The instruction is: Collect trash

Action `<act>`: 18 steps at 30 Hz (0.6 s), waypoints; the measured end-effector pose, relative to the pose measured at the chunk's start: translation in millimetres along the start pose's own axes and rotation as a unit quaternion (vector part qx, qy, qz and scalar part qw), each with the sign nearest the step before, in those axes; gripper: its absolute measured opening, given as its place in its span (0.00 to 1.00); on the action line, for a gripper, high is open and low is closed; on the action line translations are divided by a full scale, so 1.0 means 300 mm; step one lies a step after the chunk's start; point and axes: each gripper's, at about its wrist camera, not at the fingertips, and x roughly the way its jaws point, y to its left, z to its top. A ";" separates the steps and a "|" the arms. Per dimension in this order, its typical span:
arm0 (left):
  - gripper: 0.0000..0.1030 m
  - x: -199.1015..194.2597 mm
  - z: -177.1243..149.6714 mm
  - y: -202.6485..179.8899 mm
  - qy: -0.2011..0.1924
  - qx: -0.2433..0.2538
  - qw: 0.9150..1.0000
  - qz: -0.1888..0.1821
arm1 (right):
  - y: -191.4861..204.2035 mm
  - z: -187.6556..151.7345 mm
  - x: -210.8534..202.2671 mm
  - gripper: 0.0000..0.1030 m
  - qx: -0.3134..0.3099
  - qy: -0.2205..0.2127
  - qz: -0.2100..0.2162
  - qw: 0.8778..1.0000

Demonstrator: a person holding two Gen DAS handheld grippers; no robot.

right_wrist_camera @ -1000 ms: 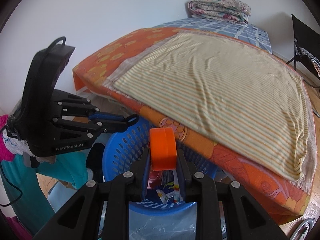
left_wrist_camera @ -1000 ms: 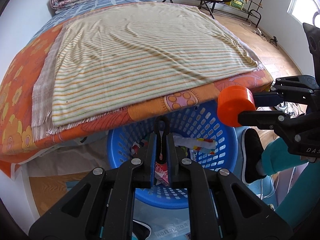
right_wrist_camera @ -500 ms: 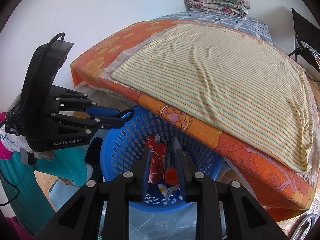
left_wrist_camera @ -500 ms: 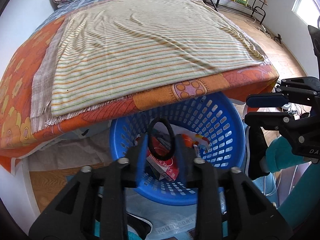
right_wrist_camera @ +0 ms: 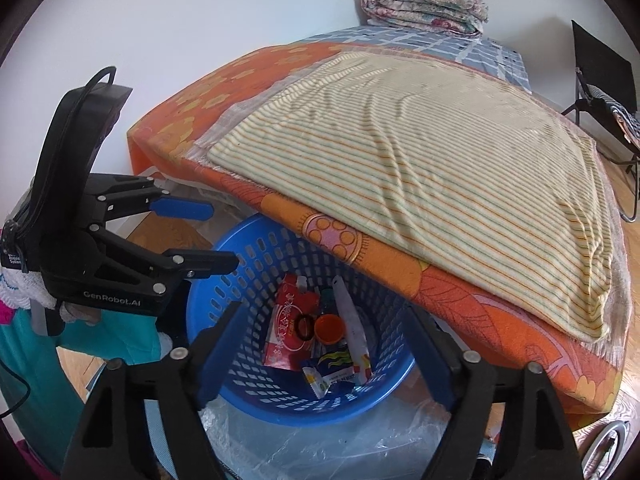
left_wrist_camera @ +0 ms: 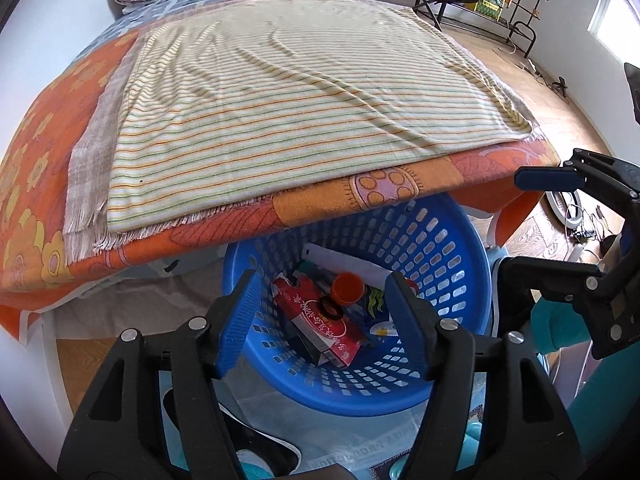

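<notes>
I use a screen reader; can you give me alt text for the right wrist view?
The open right gripper hangs over a blue basket holding an orange cap, a black ring and a red packet. The open left gripper is alongside; a striped cloth covers the bed behind.

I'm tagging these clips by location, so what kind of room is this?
Most likely a bedroom in a home. A bed with an orange flowered cover fills the view, a striped blanket spread on it and a folded quilt at its far end. A blue basket holding trash stands beside it.
</notes>
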 end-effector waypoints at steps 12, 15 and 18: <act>0.72 -0.019 0.039 0.026 -0.014 -0.027 1.000 -0.004 | -0.029 0.029 -0.032 0.93 0.017 -0.015 -0.029 0.999; 0.72 -0.028 0.057 0.029 -0.020 -0.031 0.999 -0.004 | -0.037 0.042 -0.047 0.93 0.022 -0.019 -0.034 0.999; 0.72 -0.042 0.082 0.036 -0.029 -0.038 0.999 -0.005 | -0.046 0.054 -0.062 0.94 0.025 -0.024 -0.041 0.999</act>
